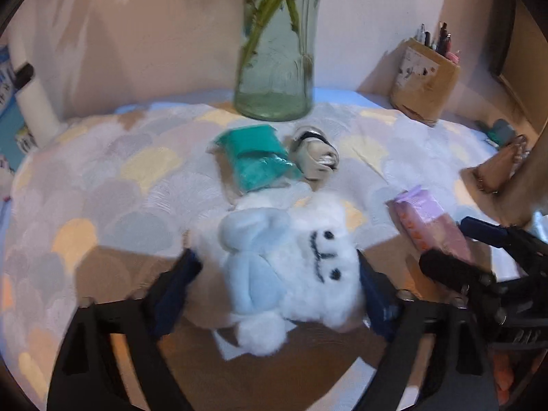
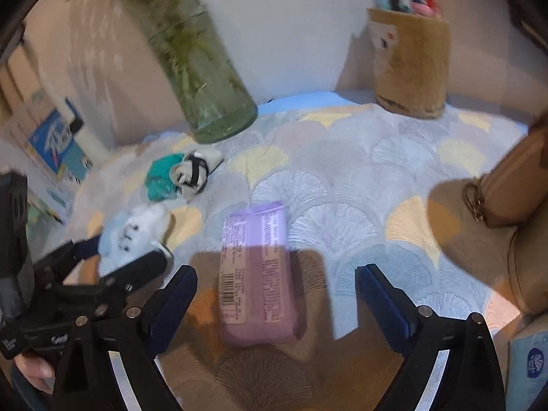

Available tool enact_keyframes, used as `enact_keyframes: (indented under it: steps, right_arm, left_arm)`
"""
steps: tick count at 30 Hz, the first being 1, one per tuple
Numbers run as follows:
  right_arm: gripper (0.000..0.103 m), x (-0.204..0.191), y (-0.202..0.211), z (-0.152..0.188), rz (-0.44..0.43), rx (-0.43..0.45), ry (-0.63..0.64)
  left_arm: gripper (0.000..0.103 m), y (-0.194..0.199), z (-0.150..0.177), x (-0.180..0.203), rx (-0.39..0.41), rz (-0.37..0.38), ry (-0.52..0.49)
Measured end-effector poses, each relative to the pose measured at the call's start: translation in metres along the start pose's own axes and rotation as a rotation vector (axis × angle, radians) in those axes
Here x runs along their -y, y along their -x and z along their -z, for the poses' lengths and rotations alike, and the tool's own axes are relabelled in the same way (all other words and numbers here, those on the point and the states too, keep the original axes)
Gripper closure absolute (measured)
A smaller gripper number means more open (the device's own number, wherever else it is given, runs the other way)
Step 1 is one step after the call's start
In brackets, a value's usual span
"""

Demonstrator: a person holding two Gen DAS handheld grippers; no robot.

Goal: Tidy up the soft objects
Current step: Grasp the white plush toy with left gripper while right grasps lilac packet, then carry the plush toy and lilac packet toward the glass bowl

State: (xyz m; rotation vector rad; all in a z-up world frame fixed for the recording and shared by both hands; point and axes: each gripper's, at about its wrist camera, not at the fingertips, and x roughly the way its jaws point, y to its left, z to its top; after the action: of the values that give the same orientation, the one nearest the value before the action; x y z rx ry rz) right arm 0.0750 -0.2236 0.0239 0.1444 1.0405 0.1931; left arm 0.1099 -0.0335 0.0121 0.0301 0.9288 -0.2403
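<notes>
The plush (image 1: 291, 274), white with a pale blue hood and a stitched face, lies on the cloth (image 1: 102, 185) between the spread fingers of the left gripper (image 1: 279, 284); the right pad seems to touch its fur, while the left pad stands clear of it. That gripper reaches in low over the near edge of the cloth, fingers pointing toward the back wall. The right gripper (image 2: 275, 289) comes in the same way beside it, jaws wide apart around the near end of the purple pack (image 2: 257, 274), touching neither side. The pack lies lengthwise, pointing away from the near edge, its printed side up with a barcode (image 2: 227, 287); the small text is too blurred to read.

Behind the plush, toward the middle of the cloth, a teal pouch (image 1: 255, 159) and a rolled black-and-white sock (image 1: 315, 154) lie touching. A glass vase (image 1: 277, 51) with green stems stands at the back edge, and a cardboard pen holder (image 2: 409, 61) sits at the back right corner. A tan bag (image 2: 507, 188) crowds the right edge. Bare cloth lies open between the pack and the bag.
</notes>
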Motion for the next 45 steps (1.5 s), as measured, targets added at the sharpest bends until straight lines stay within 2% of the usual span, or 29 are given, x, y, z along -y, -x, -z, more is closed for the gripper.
enact_keyframes:
  steps: [2,4,5,6,9,12,14,16,17,21,27,32,36,38,41,45]
  right_arm:
    - [0.009,-0.011,-0.005,0.001,0.023,-0.007,0.058]
    - [0.028,-0.022,-0.007,0.003,0.055,-0.006,0.123]
    - [0.043,-0.027,-0.007,0.004,0.062,0.002,0.149]
    - [0.051,-0.028,-0.007,0.005,0.055,0.005,0.16]
    - [0.062,-0.024,-0.006,0.004,0.032,0.015,0.15]
    - [0.063,-0.019,-0.004,0.002,-0.023,0.022,0.136]
    - [0.063,-0.022,0.001,0.004,-0.034,0.04,0.146]
    - [0.063,-0.026,0.015,0.005,-0.099,0.08,0.157]
    - [0.063,-0.027,0.021,0.004,-0.132,0.095,0.15]
    - [0.063,-0.031,0.053,0.015,-0.212,0.143,0.107]
    - [0.063,-0.024,0.117,0.03,-0.253,0.23,0.047]
    - [0.063,-0.006,0.18,0.031,-0.197,0.35,0.017]
    - [0.063,0.02,0.231,0.04,-0.132,0.469,-0.04]
    - [0.063,0.036,0.258,0.047,-0.1,0.534,-0.059]
    - [0.063,0.064,0.295,0.055,0.006,0.61,-0.097]
    - [0.063,0.114,0.326,0.064,0.115,0.647,-0.177]
  left_arm:
    - [0.029,0.003,0.003,0.001,0.013,0.006,-0.005]
    - [0.033,0.007,0.005,0.004,0.03,-0.004,-0.014]
    - [0.033,0.011,0.006,0.005,0.046,-0.008,-0.017]
    - [0.033,0.017,0.008,0.005,0.068,-0.003,-0.016]
    - [0.033,0.036,0.021,0.006,0.107,0.026,0.011]
    - [0.033,0.049,0.038,0.011,0.1,0.015,-0.008]
    - [0.033,0.064,0.05,0.012,0.096,0.05,-0.001]
    - [0.033,0.086,0.059,0.009,0.119,0.097,0.02]
    - [0.033,0.095,0.062,0.01,0.132,0.096,0.018]
    - [0.033,0.128,0.066,0.014,0.196,0.082,0.008]
    - [0.033,0.16,0.06,0.038,0.269,0.099,-0.033]
    - [0.033,0.19,0.043,0.076,0.347,0.14,-0.092]
    - [0.033,0.211,0.028,0.121,0.409,0.187,-0.164]
    - [0.033,0.219,0.017,0.151,0.43,0.232,-0.206]
    - [0.033,0.228,0.001,0.202,0.455,0.305,-0.269]
    - [0.032,0.227,-0.016,0.275,0.454,0.412,-0.35]
